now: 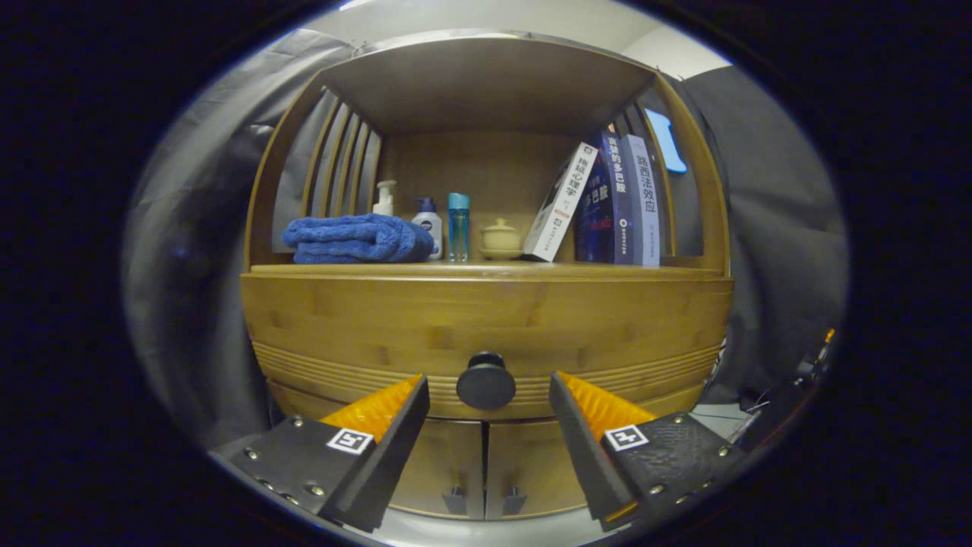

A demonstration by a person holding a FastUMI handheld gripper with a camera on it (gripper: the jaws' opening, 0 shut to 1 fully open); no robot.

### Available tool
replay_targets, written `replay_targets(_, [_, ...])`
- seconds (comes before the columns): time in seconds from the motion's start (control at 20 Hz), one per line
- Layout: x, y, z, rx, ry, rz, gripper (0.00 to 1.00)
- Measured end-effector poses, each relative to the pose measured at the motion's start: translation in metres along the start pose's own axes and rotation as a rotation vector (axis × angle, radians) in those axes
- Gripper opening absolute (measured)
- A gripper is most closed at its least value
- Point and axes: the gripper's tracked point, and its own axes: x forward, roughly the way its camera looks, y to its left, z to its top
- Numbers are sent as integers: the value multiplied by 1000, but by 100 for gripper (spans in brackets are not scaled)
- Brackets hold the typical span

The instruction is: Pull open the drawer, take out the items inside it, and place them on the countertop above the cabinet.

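A wooden cabinet faces me, its closed drawer front (486, 319) spanning the width just under the countertop (486, 270). A round black knob (486, 382) sits low in the middle of the drawer front. My gripper (486, 387) is open, one finger on each side of the knob, with a gap between each finger and the knob. The drawer's contents are hidden behind its front.
On the countertop lie a folded blue towel (353, 239), a pump bottle (386, 199), a white bottle (429, 224), a blue bottle (458, 226), a small lidded jar (501, 238) and three books (607, 201). Two small doors (486, 471) sit below the drawer.
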Motion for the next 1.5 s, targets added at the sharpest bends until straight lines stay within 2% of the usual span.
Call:
replay_targets(0.05, [4,2,3,4,-7,10,95])
replay_targets(0.15, [9,3,9,-21,-40,0,71])
replay_targets(0.25, [14,4,-1,-13,-16,-3,47])
replay_targets(0.4, [27,7,-27,16,82,23,49])
replay_targets(0.45, [24,3,-24,26,70,16,51])
replay_targets(0.5, [22,5,-24,39,75,17,36])
replay_targets(0.6, [23,3,-26,11,72,11,36])
replay_targets(0.65, [21,1,-16,1,28,-2,36])
replay_targets(0.75, [18,2,-3,-43,-24,-23,40])
replay_targets(0.9, [25,3,-7,-40,7,-14,48])
replay_targets(1.0, [30,6,-6,21,7,4,44])
replay_targets(1.2, [24,2,-7,-51,-12,-31,44])
replay_targets(1.35, [26,2,-7,24,-2,-53,44])
replay_targets(1.5, [27,3,-7,-18,-42,-32,44])
